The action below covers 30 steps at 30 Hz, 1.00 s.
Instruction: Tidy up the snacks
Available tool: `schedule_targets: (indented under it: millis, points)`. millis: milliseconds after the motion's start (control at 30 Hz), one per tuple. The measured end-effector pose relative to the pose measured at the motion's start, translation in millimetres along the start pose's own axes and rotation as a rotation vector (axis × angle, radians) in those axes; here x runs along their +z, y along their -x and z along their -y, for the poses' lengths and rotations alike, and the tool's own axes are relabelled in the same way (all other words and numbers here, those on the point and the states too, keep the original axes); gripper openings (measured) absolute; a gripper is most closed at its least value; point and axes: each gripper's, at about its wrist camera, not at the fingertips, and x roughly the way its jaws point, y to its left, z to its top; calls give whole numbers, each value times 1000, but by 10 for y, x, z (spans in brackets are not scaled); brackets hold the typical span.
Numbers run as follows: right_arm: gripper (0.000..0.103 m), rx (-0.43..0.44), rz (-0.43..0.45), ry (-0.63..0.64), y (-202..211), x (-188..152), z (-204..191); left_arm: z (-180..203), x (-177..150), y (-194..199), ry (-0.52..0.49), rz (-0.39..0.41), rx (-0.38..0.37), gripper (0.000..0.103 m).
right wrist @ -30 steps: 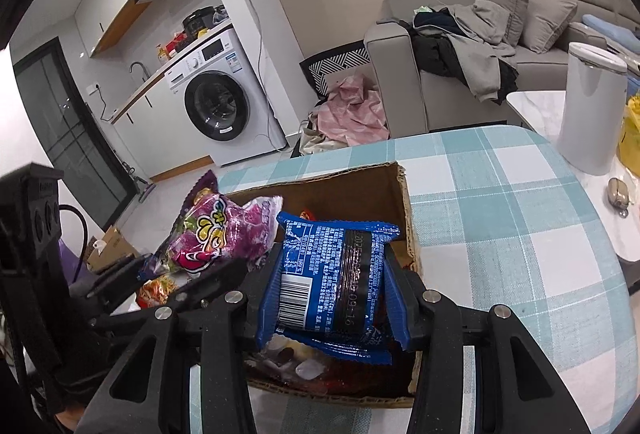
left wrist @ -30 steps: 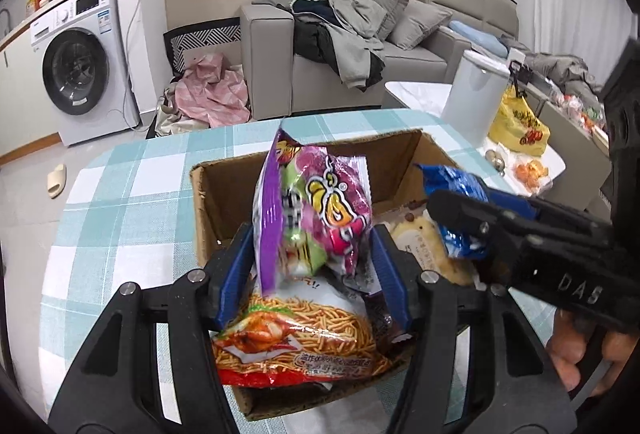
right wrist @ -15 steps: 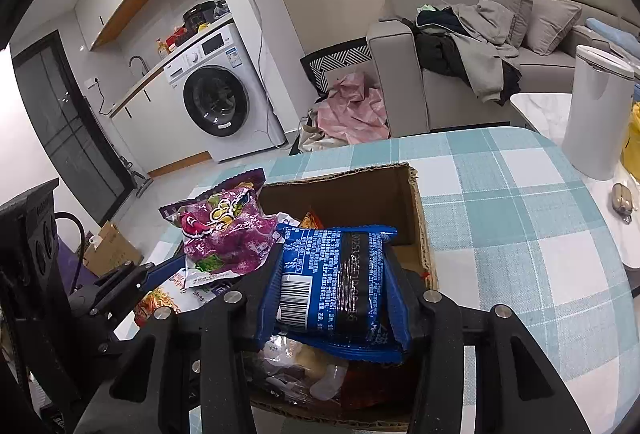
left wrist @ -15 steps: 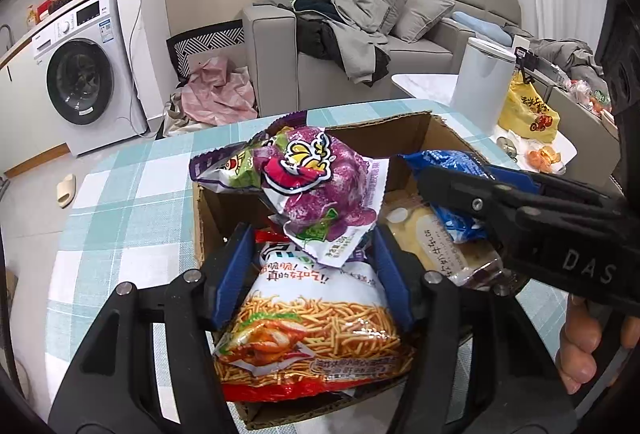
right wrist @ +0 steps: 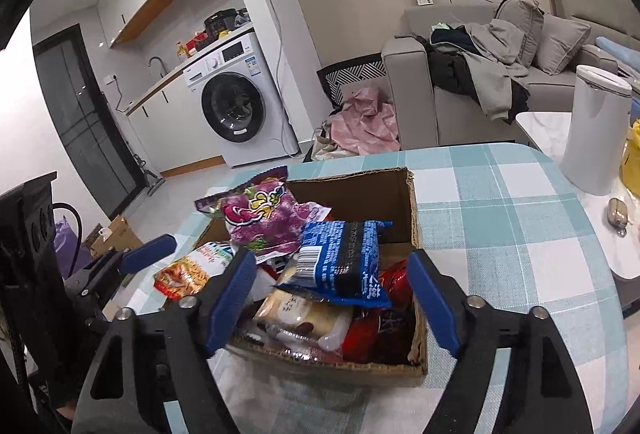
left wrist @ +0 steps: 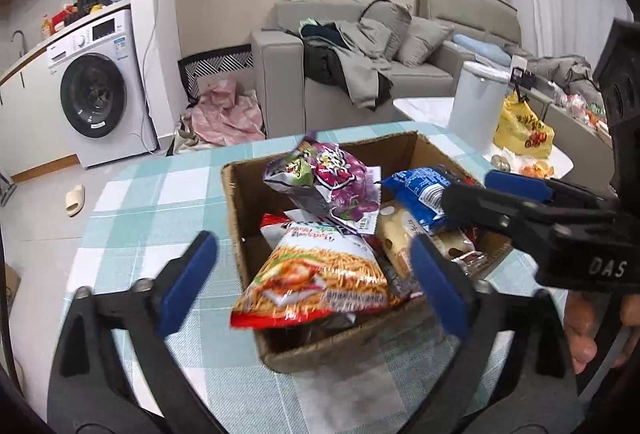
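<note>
A cardboard box full of snacks sits on the checked tablecloth. A purple snack bag lies on top of the pile at the back left. A blue packet lies on top at the right. An orange noodle-snack bag hangs over the box's near left edge. My left gripper is open and empty just in front of the box. My right gripper is open and empty over the box's near side; it also shows in the left wrist view.
The table has a teal and white checked cloth. A white bin stands off its right side, with a yellow bag on a low white table beyond. A sofa and washing machine stand behind.
Both grippers have opened and drawn back. The purple bag has dropped from the left gripper and the blue packet from the right; both now lie on the pile in the box.
</note>
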Motion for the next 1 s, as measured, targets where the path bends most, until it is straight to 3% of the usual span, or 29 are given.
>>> schedule_targets:
  millis: [233, 700, 1000]
  points:
    - [103, 54, 47, 15, 277, -125, -31, -80, -123, 376, 35, 64, -12, 103]
    - [103, 66, 110, 121, 667, -482, -114, -34, -439, 876, 49, 106, -7, 103]
    - [103, 45, 158, 176, 824, -791, -85, 35, -715, 968, 44, 143, 10, 103]
